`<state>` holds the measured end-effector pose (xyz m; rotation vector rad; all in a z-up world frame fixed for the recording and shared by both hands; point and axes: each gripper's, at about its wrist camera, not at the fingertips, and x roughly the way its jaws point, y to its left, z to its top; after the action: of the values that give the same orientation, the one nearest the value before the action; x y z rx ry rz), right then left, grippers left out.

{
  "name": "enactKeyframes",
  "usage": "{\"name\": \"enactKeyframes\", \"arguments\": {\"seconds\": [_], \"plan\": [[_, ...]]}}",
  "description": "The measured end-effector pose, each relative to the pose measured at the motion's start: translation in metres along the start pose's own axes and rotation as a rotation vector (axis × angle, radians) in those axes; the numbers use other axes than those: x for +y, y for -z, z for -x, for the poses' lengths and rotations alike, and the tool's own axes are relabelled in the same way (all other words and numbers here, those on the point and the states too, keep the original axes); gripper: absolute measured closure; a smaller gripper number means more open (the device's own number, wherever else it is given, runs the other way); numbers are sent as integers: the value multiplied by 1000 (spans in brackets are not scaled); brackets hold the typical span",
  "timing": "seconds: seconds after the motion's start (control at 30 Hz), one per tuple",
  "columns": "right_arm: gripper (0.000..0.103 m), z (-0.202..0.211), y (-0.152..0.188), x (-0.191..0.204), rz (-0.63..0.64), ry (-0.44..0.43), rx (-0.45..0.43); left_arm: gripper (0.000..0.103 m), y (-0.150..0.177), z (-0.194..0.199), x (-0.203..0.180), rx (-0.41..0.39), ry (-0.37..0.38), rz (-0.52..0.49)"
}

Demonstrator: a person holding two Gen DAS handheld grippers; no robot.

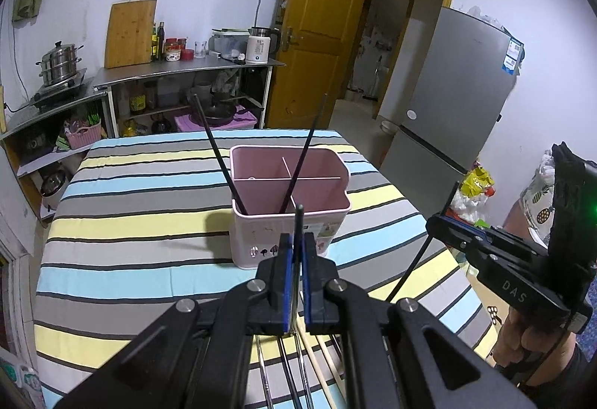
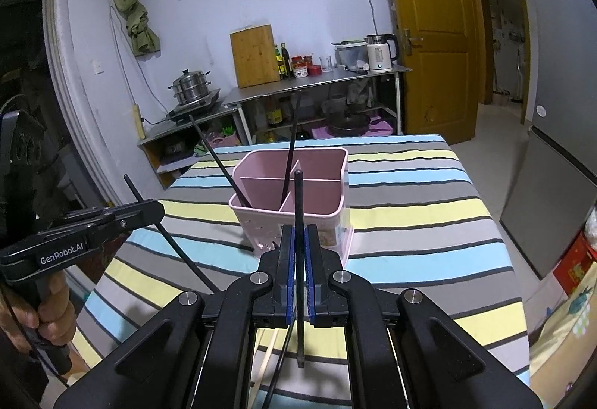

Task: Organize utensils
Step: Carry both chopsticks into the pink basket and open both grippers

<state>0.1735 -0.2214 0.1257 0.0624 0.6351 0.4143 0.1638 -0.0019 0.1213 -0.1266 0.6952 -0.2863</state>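
Note:
A pink divided utensil holder (image 1: 291, 222) (image 2: 294, 207) stands mid-table with two black chopsticks (image 1: 212, 144) (image 2: 291, 144) leaning in its near compartments. My left gripper (image 1: 297, 241) is shut on a black chopstick (image 1: 299, 222), held upright just before the holder. My right gripper (image 2: 298, 233) is shut on another black chopstick (image 2: 298, 207), also upright near the holder. Each gripper shows in the other's view: the right one (image 1: 444, 222), the left one (image 2: 153, 209). More chopsticks, wooden (image 1: 324, 364) and metal (image 1: 283, 371), lie on the cloth below the grippers.
The table has a striped cloth (image 1: 149, 222) (image 2: 410, 222). Behind it stand steel kitchen shelves (image 1: 186, 69) with a cutting board, bottles and a kettle. A grey fridge (image 1: 455, 88) and a wooden door (image 1: 317, 36) are at the right.

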Motion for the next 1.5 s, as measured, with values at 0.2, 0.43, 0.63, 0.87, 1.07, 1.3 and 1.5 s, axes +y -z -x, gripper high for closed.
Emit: {"name": "enactKeyframes", "arguments": {"seconds": [0.2,0.43,0.63,0.87,1.07,1.3,1.5], "plan": [[98,8,-31,1,-13,-37,-31,98,-27,17,1,2,10,-13],[99,16,-51,9,-9,-44,-95,98,-55,36,-1,-51,19,-29],[99,14,-76,20,12,-65,-147,98,-82,42,3,-94,36,-17],[99,4,-97,21,12,-61,-189,98,-108,31,5,-106,22,-20],[99,-7,-115,10,-36,-61,-214,98,-128,30,9,-134,11,-13],[99,-21,-123,7,-69,-60,-231,98,-141,19,18,-153,-4,-6],[99,-38,-117,13,-63,-57,-216,98,-132,1,27,-132,3,12]]}}
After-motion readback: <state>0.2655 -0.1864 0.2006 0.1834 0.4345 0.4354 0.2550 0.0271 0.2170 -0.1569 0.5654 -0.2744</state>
